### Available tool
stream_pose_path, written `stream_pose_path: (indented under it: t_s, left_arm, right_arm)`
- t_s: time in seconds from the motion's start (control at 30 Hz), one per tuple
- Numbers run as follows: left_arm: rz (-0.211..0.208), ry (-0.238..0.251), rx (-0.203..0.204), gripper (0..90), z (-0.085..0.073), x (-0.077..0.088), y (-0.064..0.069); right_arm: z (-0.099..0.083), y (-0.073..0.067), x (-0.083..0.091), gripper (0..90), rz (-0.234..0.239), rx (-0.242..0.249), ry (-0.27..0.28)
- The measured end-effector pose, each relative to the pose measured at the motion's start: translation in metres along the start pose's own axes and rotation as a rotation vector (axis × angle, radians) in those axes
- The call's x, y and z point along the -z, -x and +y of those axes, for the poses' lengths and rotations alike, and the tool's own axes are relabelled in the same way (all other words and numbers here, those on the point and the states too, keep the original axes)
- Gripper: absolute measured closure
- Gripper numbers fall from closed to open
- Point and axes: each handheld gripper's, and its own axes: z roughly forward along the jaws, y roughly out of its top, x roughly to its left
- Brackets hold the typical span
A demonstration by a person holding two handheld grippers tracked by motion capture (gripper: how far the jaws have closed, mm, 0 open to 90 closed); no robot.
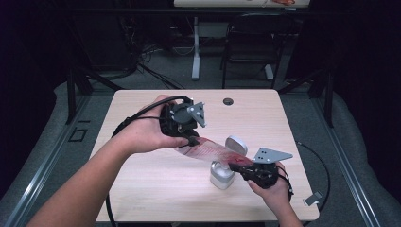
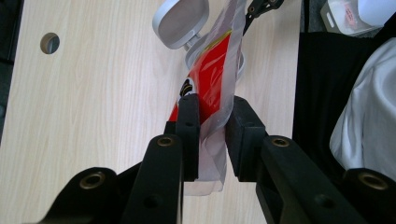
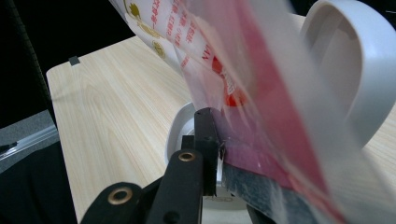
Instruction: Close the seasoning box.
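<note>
Right now you have a clear plastic bag (image 1: 210,150) with red print stretched between both grippers, just above a small white bin (image 1: 221,174) whose lid (image 1: 236,144) stands flipped open. The work looks like feeding that bag into the bin, so keep the lower end over the opening and don't let it drift toward the lid.

Your left gripper (image 1: 193,140) is clamped on the upper end of the bag; in the left gripper view the two jaws pinch the film near its edge, with a loose corner hanging below them. That grip is thin, so hold it steady and avoid tugging sideways, or the film may slip out.

Your right gripper (image 1: 236,166) is clenched on the lower end, right at the bin's rim. In the right gripper view one jaw presses flat against the red-printed film and the other is hidden behind it. The bag is slack and wide compared with the opening, so I'd judge it wise to lead with the right end, push it down inside, and only then let the left end follow.

Your left hand (image 1: 151,130) sits higher, over the middle of the table (image 1: 142,189), gripper pointing toward the bin. Your right hand (image 1: 274,189) is low near the front right, gripper aimed at the bin from its side.
</note>
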Motion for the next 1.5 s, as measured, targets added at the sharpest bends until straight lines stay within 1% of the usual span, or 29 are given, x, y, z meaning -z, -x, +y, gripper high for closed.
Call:
stream_pose_path:
  t_s: [0.07,0.13,0.17,0.2,0.3,0.4,0.47,0.53,0.6,0.73,0.8,0.9,0.93,0.97,1.1,1.2,1.33,1.5]
  left_arm:
    - [0.001,-0.001,-0.003,76.1,-0.001,0.001,-0.001]
    - [0.001,0.000,0.011,76.1,-0.003,0.001,0.000]
    - [0.007,-0.003,0.006,76.1,-0.003,0.002,-0.001]
    - [0.002,-0.003,0.005,76.1,-0.004,0.002,-0.001]
    - [0.005,-0.001,0.008,76.1,-0.005,0.003,-0.001]
    - [0.002,-0.002,0.009,76.1,-0.004,0.003,0.000]
    - [0.003,-0.003,0.002,76.1,-0.003,0.002,0.000]
    - [0.002,-0.005,0.001,76.0,-0.002,0.001,0.001]
    - [0.001,-0.012,-0.007,76.0,-0.001,-0.001,0.000]
    - [-0.007,-0.008,0.009,76.0,-0.002,-0.003,0.001]
    - [0.000,-0.009,0.000,76.0,-0.003,-0.002,-0.001]
    - [-0.002,-0.006,0.003,76.0,-0.005,-0.001,-0.001]
    - [-0.002,-0.004,0.012,76.0,-0.006,-0.002,0.000]
    - [0.001,-0.004,0.009,76.0,-0.008,-0.001,-0.001]
    - [0.000,0.015,0.024,76.0,-0.016,-0.002,-0.001]
    - [-0.005,0.024,0.039,76.0,-0.023,-0.003,-0.002]
    - [-0.001,0.035,0.055,75.9,-0.031,-0.003,-0.003]
    - [-0.003,0.055,0.072,75.8,-0.039,-0.004,-0.003]
  right_arm:
    - [0.000,-0.001,-0.001,86.3,0.007,0.002,-0.002]
    - [0.000,-0.002,-0.002,86.7,0.015,0.006,-0.004]
    - [0.001,-0.002,-0.002,86.9,0.017,0.009,-0.004]
    - [0.001,-0.003,-0.002,87.1,0.017,0.011,-0.006]
    - [0.001,-0.005,-0.003,87.3,0.024,0.014,-0.005]
    - [0.001,-0.005,-0.004,87.3,0.026,0.008,-0.001]
    - [0.001,-0.004,-0.004,87.4,0.029,0.012,-0.010]
    - [-0.001,-0.003,-0.005,87.4,0.034,0.005,-0.011]
    - [-0.002,-0.003,-0.006,87.3,0.031,0.006,-0.019]
    - [-0.003,-0.002,-0.006,87.3,0.025,0.003,-0.028]
    - [-0.003,-0.002,-0.006,87.3,0.023,0.000,-0.020]
    - [-0.002,-0.002,-0.006,87.3,0.026,0.004,-0.019]
    - [-0.002,-0.003,-0.006,87.4,0.027,0.004,-0.018]
    - [-0.001,-0.003,-0.006,87.4,0.028,0.005,-0.018]
    - [0.000,-0.004,-0.006,87.6,0.027,0.013,-0.019]
    - [0.001,-0.005,-0.007,87.7,0.028,0.015,-0.014]
    - [0.003,-0.006,-0.007,87.8,0.026,0.022,-0.005]
    - [0.004,-0.007,-0.008,87.6,0.023,0.015,0.008]
